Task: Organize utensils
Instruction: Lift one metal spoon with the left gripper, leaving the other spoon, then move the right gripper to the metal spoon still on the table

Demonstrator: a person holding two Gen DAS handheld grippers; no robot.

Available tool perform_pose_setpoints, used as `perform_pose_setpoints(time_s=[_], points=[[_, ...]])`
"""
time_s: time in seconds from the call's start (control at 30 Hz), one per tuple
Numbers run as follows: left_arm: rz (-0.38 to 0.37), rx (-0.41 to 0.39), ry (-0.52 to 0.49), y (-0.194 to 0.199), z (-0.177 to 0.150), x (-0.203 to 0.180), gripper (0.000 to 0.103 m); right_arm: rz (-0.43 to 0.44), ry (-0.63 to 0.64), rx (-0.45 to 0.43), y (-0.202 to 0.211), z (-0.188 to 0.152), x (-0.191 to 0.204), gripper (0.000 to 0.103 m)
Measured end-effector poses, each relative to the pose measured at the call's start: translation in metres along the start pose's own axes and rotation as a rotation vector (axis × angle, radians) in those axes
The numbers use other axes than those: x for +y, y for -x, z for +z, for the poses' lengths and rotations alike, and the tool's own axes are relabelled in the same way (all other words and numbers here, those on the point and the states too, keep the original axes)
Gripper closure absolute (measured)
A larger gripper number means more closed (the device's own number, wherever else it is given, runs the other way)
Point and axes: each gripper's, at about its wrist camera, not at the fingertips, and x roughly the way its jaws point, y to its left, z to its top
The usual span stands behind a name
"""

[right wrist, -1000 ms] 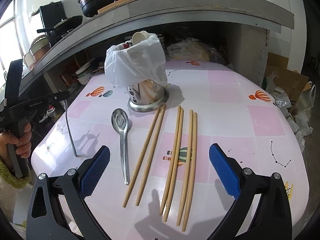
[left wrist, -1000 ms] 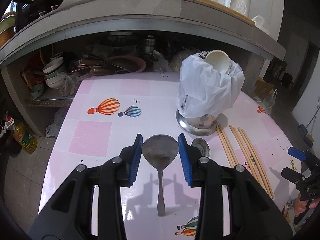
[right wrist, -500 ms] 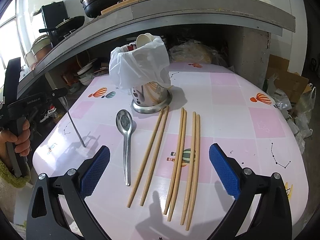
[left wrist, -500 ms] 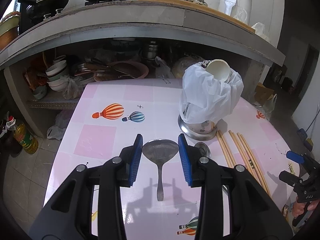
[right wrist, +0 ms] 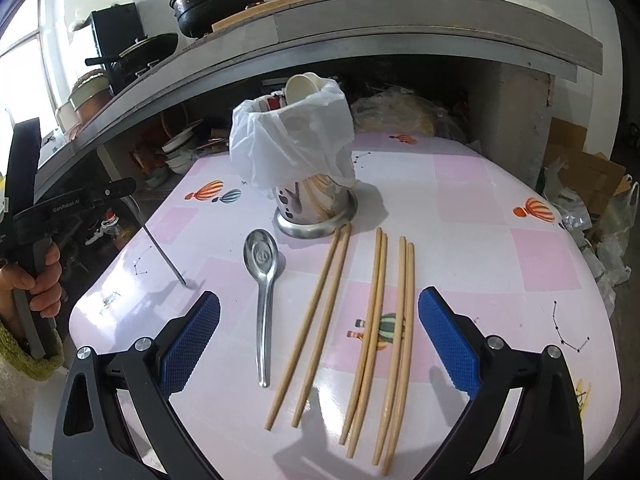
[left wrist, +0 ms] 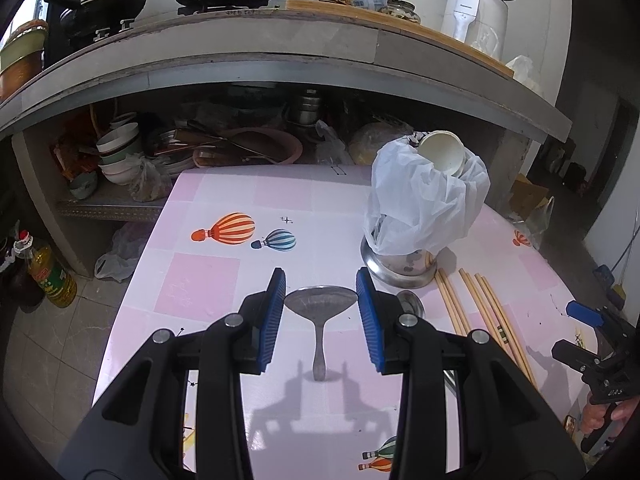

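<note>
My left gripper (left wrist: 321,314) is shut on the bowl of a metal spoon (left wrist: 319,340), whose handle hangs down with its tip at or just above the pink table (left wrist: 208,280). In the right wrist view that handle (right wrist: 160,248) slants down from the left gripper (right wrist: 60,208). A second metal spoon (right wrist: 262,264) lies flat on the table beside several wooden chopsticks (right wrist: 384,320). Behind them stands a steel utensil holder (right wrist: 316,204) lined with a white plastic bag. My right gripper (right wrist: 318,336) hovers open over the near ends of the chopsticks.
A white ladle (left wrist: 442,152) leans in the holder. A concrete counter (left wrist: 280,68) overhangs the table's far edge, with bowls and pans stacked beneath it. An oil bottle (left wrist: 50,276) stands on the floor at the left. Bags and cardboard (right wrist: 592,200) lie right of the table.
In the right wrist view the held spoon's handle has drifted slightly right, toward the holder. The left grip is unchanged and the right gripper stays open.
</note>
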Motion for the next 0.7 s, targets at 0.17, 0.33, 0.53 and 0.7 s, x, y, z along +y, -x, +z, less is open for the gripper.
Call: perform_pose_setpoints(time_s=[0.17,0.33,0.53,0.7], points=[[0.001,-0.009,0.000,0.003,0.001,0.002,0.068,0.012,0.006,-0.002,-0.003,0.002,0.005,0.006],[0.002,-0.028,0.006,0.009,0.005,0.004,0.068,0.019,0.009,0.002,-0.004,0.002,0.007,0.006],[0.006,-0.046,0.010,0.016,0.008,0.006,0.068,0.021,0.007,0.004,-0.005,0.002,0.009,0.006],[0.008,-0.059,0.017,0.021,0.010,0.008,0.068,0.023,0.012,0.005,-0.006,0.002,0.011,0.006]])
